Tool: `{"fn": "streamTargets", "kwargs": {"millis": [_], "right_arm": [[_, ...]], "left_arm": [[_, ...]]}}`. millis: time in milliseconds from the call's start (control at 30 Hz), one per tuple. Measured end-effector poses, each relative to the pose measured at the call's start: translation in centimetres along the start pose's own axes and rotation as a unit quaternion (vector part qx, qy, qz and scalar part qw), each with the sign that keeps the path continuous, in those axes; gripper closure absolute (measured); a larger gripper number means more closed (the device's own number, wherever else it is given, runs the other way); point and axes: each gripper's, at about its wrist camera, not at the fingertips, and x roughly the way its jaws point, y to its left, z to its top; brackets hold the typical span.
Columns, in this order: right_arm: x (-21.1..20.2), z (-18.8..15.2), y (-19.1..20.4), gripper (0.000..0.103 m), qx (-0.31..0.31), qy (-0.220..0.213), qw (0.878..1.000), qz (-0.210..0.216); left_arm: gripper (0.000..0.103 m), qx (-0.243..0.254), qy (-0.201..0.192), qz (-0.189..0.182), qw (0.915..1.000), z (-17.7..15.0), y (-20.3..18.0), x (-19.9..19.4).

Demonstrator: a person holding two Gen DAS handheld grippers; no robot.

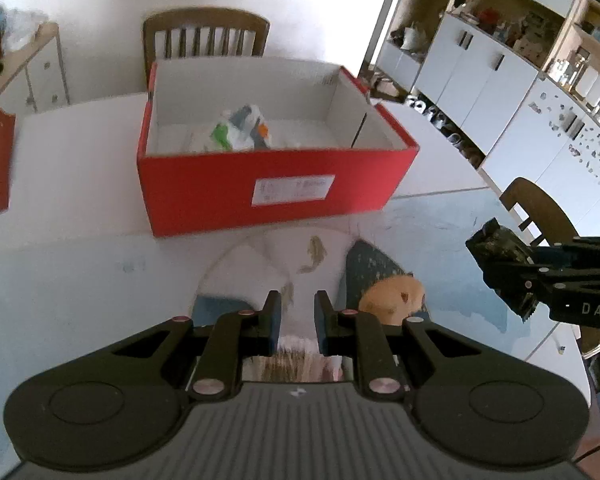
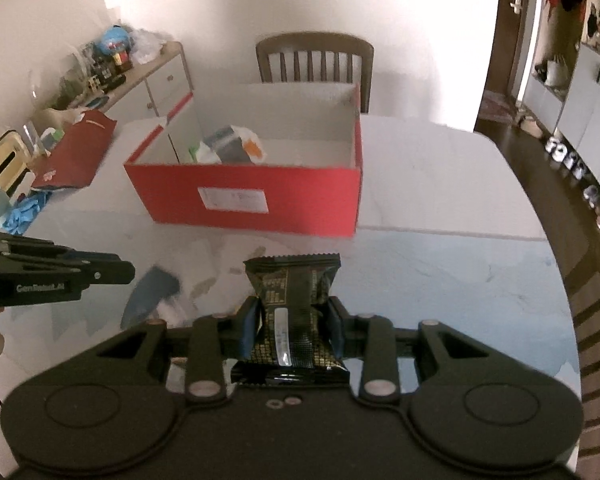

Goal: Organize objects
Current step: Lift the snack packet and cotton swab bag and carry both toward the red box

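While the tabletop [image 2: 440, 168] carries the open red box [image 2: 260, 196] in its middle, with a few wrapped items already inside, the right hand-held gripper [image 2: 292, 320] sits clamped on a black snack packet [image 2: 292, 300], held above the surface short of the box. The left hand-held gripper [image 1: 296, 312] hangs empty, its jaws narrowly parted, over a fish-patterned mat. The packet is pinched at its waist, so the slick foil could slide free, or catch the box's near wall.
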Motion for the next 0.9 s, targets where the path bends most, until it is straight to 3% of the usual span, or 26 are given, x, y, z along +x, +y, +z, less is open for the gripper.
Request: {"fn": "streamTargets", "kwargs": {"millis": [167, 267, 333, 367, 400, 500, 733, 900], "right_arm": [[0.1, 0.6, 0.0, 0.068, 0.012, -0.006, 1.0, 0.001], [0.3, 0.2, 0.0, 0.068, 0.015, 0.0, 1.0, 0.0], [0.4, 0.0, -0.1, 0.068, 0.019, 0.003, 1.0, -0.001], [0.5, -0.2, -0.2, 0.068, 0.021, 0.005, 1.0, 0.0], [0.4, -0.3, -0.2, 0.068, 0.022, 0.006, 1.0, -0.001], [0.4, -0.7, -0.3, 0.068, 0.024, 0.008, 1.0, -0.002], [0.6, -1.5, -0.8, 0.068, 0.032, 0.015, 0.999, -0.007], [0.8, -1.9, -1.0, 0.068, 0.035, 0.02, 0.999, -0.009]], "left_arm": [[0.086, 0.0, 0.017, -0.025, 0.9995, 0.5, 0.6, 0.1], [0.083, 0.013, 0.036, -0.017, 0.9991, -0.2, 0.6, 0.7], [0.064, 0.01, 0.048, -0.021, 0.9986, -0.8, 0.8, 1.2], [0.036, 0.011, 0.05, -0.023, 0.9984, -1.1, 0.8, 1.5], [0.024, 0.014, 0.05, -0.024, 0.9984, -1.4, 0.8, 1.7], [0.024, 0.024, 0.053, -0.018, 0.9981, -2.0, 0.7, 2.7], [0.024, -0.008, 0.066, -0.021, 0.9976, -2.4, 0.3, 5.3], [0.024, 0.002, 0.078, 0.007, 0.9969, -2.8, -0.8, 7.1]]}}
